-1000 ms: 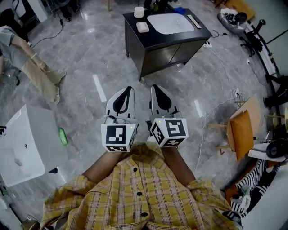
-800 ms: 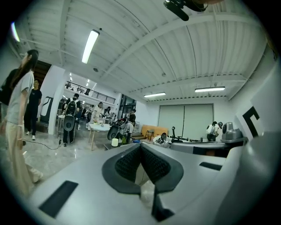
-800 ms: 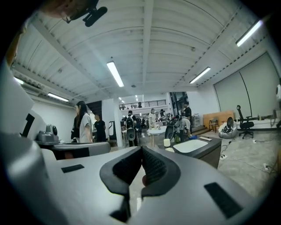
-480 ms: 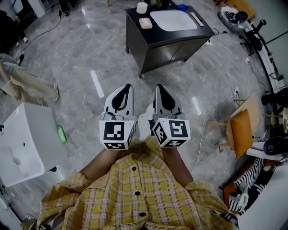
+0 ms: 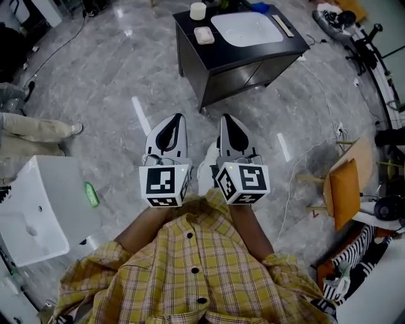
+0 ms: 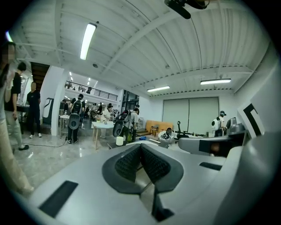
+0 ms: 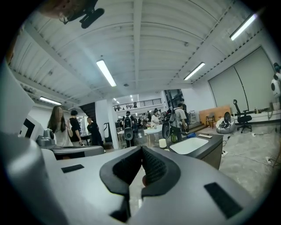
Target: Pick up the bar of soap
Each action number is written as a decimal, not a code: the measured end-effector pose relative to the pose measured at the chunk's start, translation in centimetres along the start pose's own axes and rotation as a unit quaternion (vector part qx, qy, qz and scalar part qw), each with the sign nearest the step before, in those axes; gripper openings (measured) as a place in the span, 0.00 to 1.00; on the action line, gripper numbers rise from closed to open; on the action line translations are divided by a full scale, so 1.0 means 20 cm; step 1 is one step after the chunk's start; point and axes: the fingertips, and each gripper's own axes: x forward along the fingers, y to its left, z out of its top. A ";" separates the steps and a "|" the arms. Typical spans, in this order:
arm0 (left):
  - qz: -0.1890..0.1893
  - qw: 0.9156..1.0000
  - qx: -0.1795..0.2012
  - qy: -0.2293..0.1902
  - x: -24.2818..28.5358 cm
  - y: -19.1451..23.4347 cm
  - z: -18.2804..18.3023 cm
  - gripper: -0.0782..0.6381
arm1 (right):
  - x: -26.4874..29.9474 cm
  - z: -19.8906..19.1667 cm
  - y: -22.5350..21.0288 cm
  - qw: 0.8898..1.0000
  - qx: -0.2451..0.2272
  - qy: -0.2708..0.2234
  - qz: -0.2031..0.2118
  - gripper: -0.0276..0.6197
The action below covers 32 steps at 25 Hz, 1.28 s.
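The bar of soap [image 5: 204,35] is a pale block in a white dish on the near left corner of a black cabinet [image 5: 253,63], far ahead of me at the top of the head view. Both grippers are held side by side over the grey floor, well short of the cabinet. My left gripper [image 5: 180,118] is shut with nothing in it; its dark ribbed pads [image 6: 131,161] meet at the tip. My right gripper [image 5: 225,118] is likewise shut and empty. A white cup [image 5: 198,11] stands behind the soap dish.
A white basin [image 5: 247,28] is set in the cabinet top. A white sink unit [image 5: 38,209] with a green object [image 5: 92,193] on it stands at the left. An orange chair [image 5: 342,190] and cables lie right. A person's legs [image 5: 31,126] show at the left.
Both grippers stay shut and together. The view has crept toward the cabinet. The person at the left has walked further left.
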 end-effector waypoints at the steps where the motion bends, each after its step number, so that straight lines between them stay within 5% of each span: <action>1: 0.000 1.000 -0.002 0.005 0.07 0.00 -0.01 0.13 | 0.05 0.01 -0.04 1.000 0.001 0.003 0.000 0.07; 19: 0.039 0.998 -0.017 0.039 1.30 0.03 0.16 0.13 | 1.02 0.32 -0.80 0.999 0.012 0.026 0.040 0.07; 32: 0.076 0.994 -0.029 0.071 1.74 0.02 0.15 0.13 | 1.38 0.33 -1.12 0.996 0.034 0.049 0.063 0.07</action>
